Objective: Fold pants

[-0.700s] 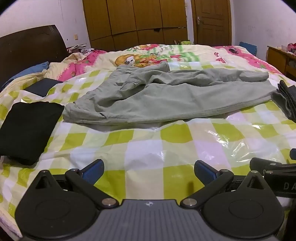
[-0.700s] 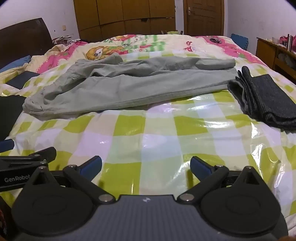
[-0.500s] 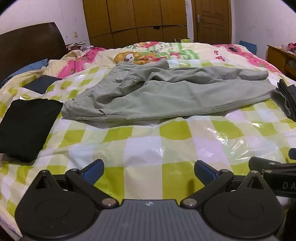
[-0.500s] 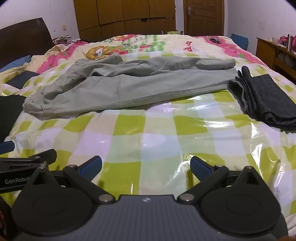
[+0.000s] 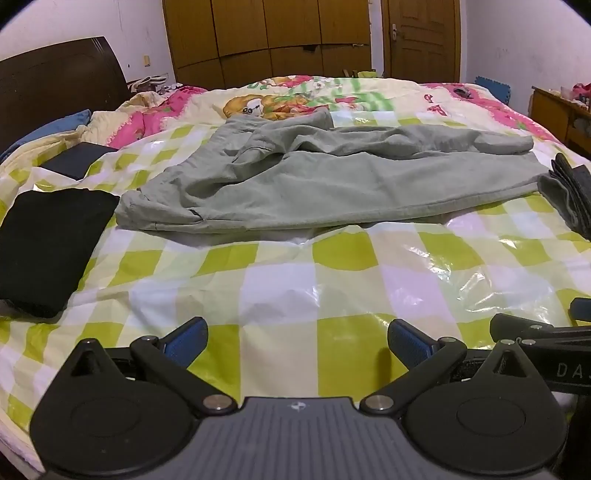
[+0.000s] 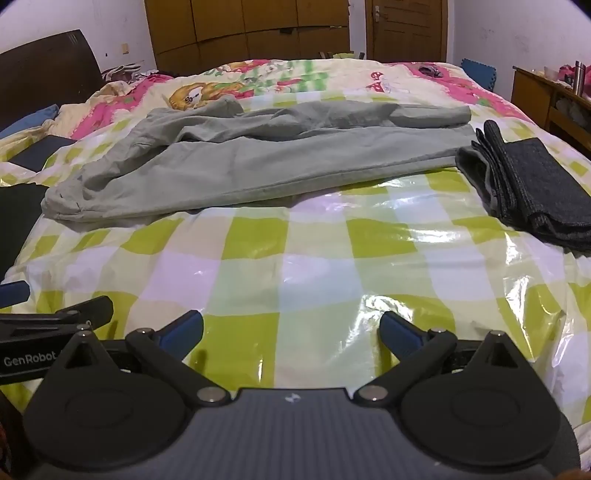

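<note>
A: What are the 2 claws doing?

B: The left claw (image 5: 297, 341) has its jaws wide apart with nothing between them. The right claw (image 6: 291, 334) is the same, spread and empty. Both tilt down over the checked sheet (image 5: 280, 288), low at its near edge. They sit side by side, and each view catches the other claw at its edge.

A: What lies directly under them?

B: Only glossy green, white and pink squares of the sheet, wrinkled and catching glare.

A: And the pants?

B: The pants (image 5: 332, 177) lie ahead of both claws, well apart from them, spread sideways across the bed. The waist is ahead and left of the claws, the leg ends ahead and right. 1 leg lies rumpled along the far side, the other flatter on the near side. They are unfolded lengthwise.

A: Anything beside them?

B: Left of the left claw, a folded black garment (image 5: 51, 247) sits just beside the waist. Right of the right claw, a folded dark grey stack (image 6: 528, 184) touches the leg ends.

A: Farther back?

B: A cartoon quilt (image 6: 258, 79), then a wardrobe (image 5: 266, 33) and a door (image 6: 404, 31).
</note>
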Demonstrator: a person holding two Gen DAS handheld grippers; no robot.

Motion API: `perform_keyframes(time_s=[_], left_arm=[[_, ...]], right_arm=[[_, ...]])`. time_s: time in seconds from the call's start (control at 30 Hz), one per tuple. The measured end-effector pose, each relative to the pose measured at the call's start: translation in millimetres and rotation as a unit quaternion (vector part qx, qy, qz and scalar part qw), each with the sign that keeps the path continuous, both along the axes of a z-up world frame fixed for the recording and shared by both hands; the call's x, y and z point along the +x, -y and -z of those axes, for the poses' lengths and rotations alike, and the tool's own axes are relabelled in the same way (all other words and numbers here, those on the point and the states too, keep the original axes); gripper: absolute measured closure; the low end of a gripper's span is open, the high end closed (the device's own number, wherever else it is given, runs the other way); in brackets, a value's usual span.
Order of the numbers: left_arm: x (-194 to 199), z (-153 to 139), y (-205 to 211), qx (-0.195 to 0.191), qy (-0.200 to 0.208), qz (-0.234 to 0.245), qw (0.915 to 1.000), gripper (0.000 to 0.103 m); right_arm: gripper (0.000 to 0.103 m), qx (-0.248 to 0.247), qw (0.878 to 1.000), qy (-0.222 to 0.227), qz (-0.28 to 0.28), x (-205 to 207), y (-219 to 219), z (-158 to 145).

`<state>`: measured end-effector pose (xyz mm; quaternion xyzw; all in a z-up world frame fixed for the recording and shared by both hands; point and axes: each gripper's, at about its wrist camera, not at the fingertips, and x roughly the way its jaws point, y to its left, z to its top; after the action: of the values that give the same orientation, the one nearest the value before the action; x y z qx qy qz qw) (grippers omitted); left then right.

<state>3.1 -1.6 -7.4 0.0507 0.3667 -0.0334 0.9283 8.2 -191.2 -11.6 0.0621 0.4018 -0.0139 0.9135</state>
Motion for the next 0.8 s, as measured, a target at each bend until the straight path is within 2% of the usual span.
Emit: perform_keyframes(time_s=[0.8], left_arm=[[-1.6,0.5,-0.3,0.004,-0.001,0.000,1.0000,0.000]], right_arm=[[0.002,0.001,1.000,-0.004,-0.001,0.5,-0.2,2.7]])
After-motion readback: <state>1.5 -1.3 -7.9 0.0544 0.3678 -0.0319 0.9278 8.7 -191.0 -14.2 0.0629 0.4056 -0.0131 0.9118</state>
